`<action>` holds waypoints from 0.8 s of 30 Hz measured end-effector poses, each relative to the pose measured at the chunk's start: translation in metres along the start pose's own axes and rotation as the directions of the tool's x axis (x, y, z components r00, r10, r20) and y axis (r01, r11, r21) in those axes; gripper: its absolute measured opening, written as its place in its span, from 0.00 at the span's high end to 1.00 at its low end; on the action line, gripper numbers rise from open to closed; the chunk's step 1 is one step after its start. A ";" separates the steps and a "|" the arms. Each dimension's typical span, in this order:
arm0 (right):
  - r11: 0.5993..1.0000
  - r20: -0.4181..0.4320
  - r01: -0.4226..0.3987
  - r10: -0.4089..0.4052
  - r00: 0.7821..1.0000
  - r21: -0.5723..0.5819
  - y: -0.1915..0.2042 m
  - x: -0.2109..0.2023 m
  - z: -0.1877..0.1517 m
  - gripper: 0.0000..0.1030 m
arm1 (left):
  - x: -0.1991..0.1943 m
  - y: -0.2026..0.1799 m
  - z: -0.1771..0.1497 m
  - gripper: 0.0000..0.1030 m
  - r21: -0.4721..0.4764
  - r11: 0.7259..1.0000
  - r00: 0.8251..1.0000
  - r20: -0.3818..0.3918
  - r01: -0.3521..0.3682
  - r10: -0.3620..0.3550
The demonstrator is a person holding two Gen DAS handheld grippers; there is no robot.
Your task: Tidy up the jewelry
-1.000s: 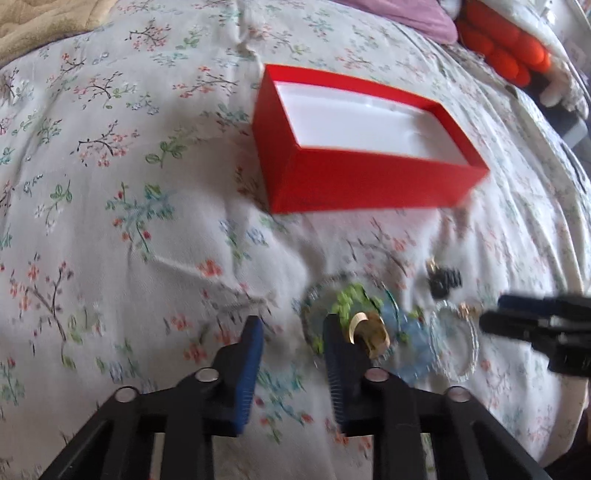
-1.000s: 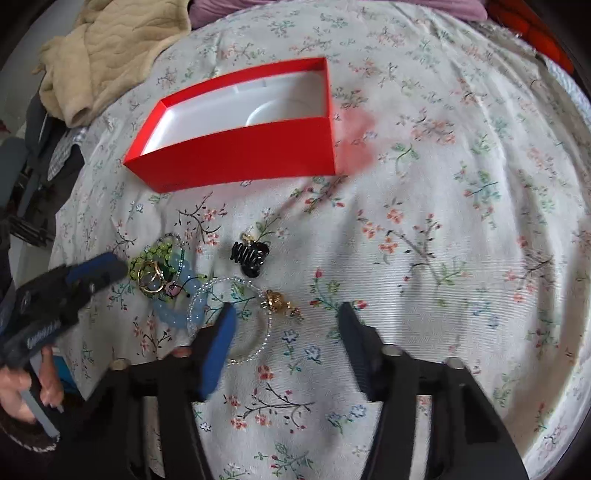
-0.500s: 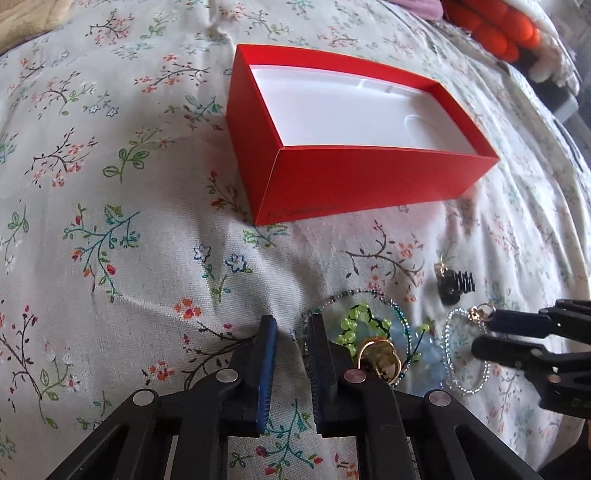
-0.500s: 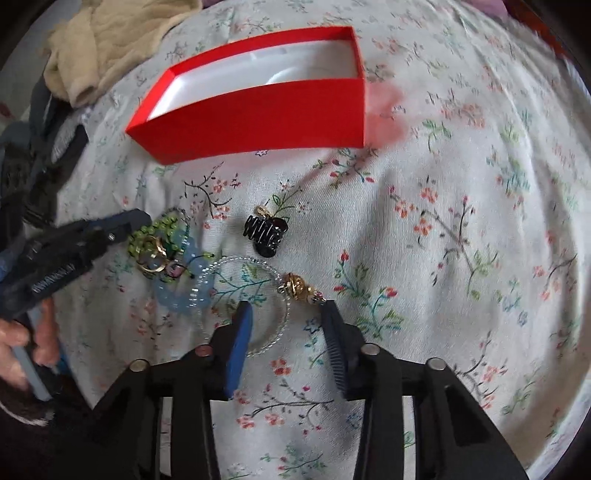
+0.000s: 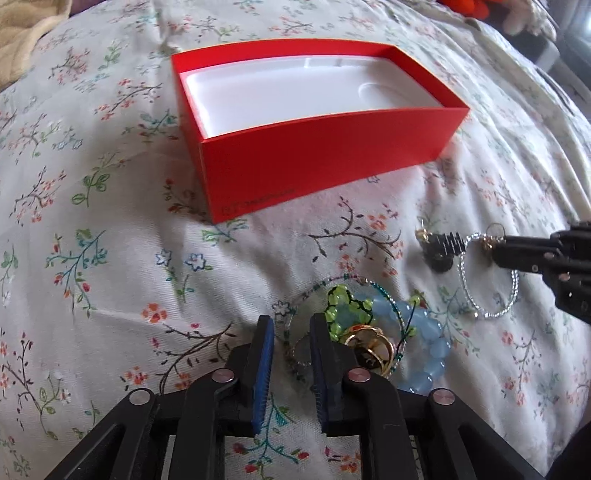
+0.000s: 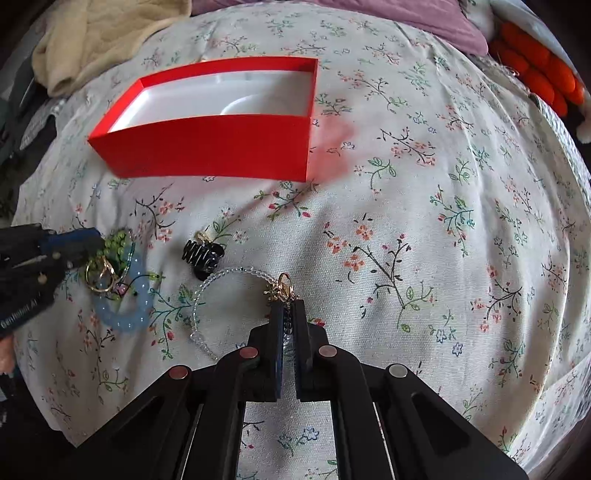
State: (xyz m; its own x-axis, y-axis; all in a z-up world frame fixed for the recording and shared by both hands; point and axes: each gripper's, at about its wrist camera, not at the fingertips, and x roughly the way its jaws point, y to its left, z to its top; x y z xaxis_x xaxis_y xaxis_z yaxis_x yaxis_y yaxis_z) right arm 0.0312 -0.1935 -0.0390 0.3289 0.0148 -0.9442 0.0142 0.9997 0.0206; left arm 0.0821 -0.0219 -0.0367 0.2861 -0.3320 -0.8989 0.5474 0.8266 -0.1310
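An open red box [image 5: 321,158] with a white empty inside lies on the floral bedspread; it also shows in the right wrist view [image 6: 221,144]. My left gripper [image 5: 291,325] is nearly shut around the thin beaded necklace [image 5: 295,354] at the edge of a jewelry pile: green beads [image 5: 343,306], blue bead bracelet [image 5: 428,343], gold ring [image 5: 369,350]. My right gripper [image 6: 288,310] is shut on the clear bead bracelet [image 6: 221,277] beside its gold charm [image 6: 282,286]. A black hair claw [image 6: 203,254] lies just beyond.
A beige blanket [image 6: 99,33] is bunched at the far left behind the box. A purple cloth [image 6: 406,18] and an orange plush item [image 6: 535,74] lie at the far right. Dark objects sit off the bed's left edge.
Both grippers have closed in: the left narrowed onto the thin necklace and moved closer to the box, the right shut on the clear bracelet near its charm.
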 end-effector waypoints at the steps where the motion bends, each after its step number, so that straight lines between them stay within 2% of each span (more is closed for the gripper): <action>1: 1.000 -0.002 -0.007 0.007 1.000 0.004 0.000 0.001 0.000 0.96 | 0.001 0.001 0.000 0.83 -0.008 1.000 1.000 0.002 0.000 0.000; 3: 1.000 -0.008 -0.017 0.017 1.000 0.011 -0.005 -0.001 0.001 0.96 | 0.006 0.003 0.001 0.82 -0.027 1.000 1.000 -0.012 -0.002 0.002; 6: 0.999 -0.014 -0.030 0.030 0.999 0.014 -0.005 -0.001 0.005 0.95 | 0.011 -0.007 -0.001 0.77 0.022 0.999 0.999 -0.010 -0.034 0.034; 10: 0.999 -0.018 -0.037 0.038 0.999 0.016 -0.004 -0.001 0.002 0.95 | 0.011 -0.011 -0.001 0.77 0.032 0.998 0.998 -0.007 -0.057 0.057; 12: 0.999 -0.019 -0.041 0.042 0.999 0.019 -0.004 -0.001 0.002 0.95 | 0.011 -0.013 -0.002 0.81 0.035 0.997 0.998 -0.006 -0.068 0.068; 14: 0.999 -0.019 -0.045 0.045 0.999 0.018 -0.005 -0.001 0.001 0.95 | 0.010 -0.018 -0.004 0.99 0.041 0.996 0.997 -0.007 -0.078 0.078; 21: 0.998 -0.007 -0.070 0.070 0.998 0.008 -0.003 -0.004 0.001 0.95 | 0.000 -0.014 -0.012 1.00 -0.046 0.997 0.998 0.009 -0.062 0.063; 24: 0.997 0.012 -0.074 0.074 0.997 -0.003 -0.001 -0.007 0.002 0.96 | -0.016 -0.008 -0.016 1.00 -0.090 0.995 0.998 0.043 -0.045 0.049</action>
State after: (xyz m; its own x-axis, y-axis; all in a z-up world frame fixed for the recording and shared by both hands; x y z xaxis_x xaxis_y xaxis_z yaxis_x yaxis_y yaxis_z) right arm 0.0308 -0.1944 -0.0318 0.3401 0.0889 -0.9362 -0.0130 0.9959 0.0898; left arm 0.0605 -0.0157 -0.0280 0.3461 -0.3105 -0.8853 0.4609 0.8782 -0.1278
